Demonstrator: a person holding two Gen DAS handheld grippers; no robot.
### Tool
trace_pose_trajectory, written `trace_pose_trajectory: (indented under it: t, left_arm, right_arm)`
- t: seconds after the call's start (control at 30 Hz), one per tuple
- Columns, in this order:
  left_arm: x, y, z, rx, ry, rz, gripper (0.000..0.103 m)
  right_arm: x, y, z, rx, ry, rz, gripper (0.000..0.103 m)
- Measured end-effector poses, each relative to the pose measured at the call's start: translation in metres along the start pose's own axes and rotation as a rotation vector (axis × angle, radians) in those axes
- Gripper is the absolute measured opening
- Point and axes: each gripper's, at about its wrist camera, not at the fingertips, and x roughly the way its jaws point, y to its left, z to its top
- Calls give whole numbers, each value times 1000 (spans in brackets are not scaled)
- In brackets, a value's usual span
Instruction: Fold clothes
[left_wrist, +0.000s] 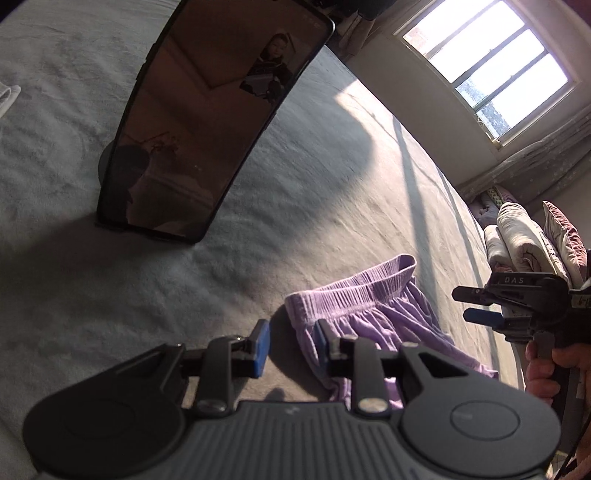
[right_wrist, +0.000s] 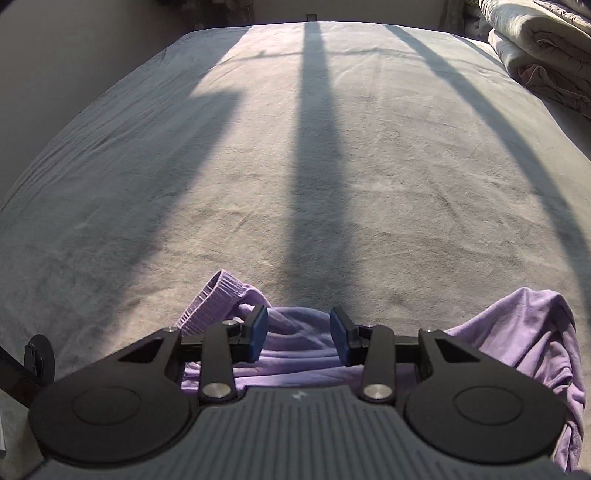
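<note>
Left gripper (left_wrist: 290, 345) is held spread, nothing pinched; purple shorts (left_wrist: 373, 314) lie beneath its right finger. Right gripper (right_wrist: 299, 334) is spread above the shorts on the bed (right_wrist: 295, 166).

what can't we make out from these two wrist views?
- Purple garment: near part hidden under the right gripper body in the right wrist view; its right side runs off the frame edge.
- Same garment in the left wrist view: lower part behind the left gripper.
- Phone screen: dark, only reflections.

Open right claw (right_wrist: 298, 334) above purple garment (right_wrist: 295, 354)
</note>
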Motion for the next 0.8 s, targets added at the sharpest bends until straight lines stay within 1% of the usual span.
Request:
trace_pose_trajectory:
  t: [0.1, 0.27, 0.3, 0.43, 0.57, 0.6, 0.67, 0.7, 0.73, 0.8]
  left_arm:
    - [9, 0, 1, -46, 16, -14, 26]
    - [16, -4, 0, -75, -6, 19, 25]
    - [16, -5, 0, -70, -11, 30, 24]
    - [17, -13, -2, -26, -28, 73, 11]
    - [13, -24, -7, 42, -44, 93, 6]
    - [11, -25, -8, 58, -50, 93, 6]
    - [6, -30, -10, 83, -71, 80, 6]
    - [3, -33, -11, 92, -84, 74, 5]
    - [-1, -35, -12, 99, -98, 70, 5]
    - [-7, -36, -14, 106, -123, 72, 5]
  right_arm:
    - [11, 22, 1, 30, 27, 49, 42]
    - [38, 47, 5, 51, 58, 46, 42]
    - [43, 49, 6, 54, 58, 45, 42]
    - [60, 55, 10, 70, 67, 24, 42]
    - [72, 61, 10, 65, 70, -32, 42]
    - [74, 64, 9, 49, 67, -48, 41]
    - [76, 74, 4, -22, 45, -90, 33]
    - [77, 79, 2, -56, 32, -109, 26]
    - [77, 84, -1, -90, 19, -128, 21]
    - [76, 91, -5, -140, -11, -147, 18]
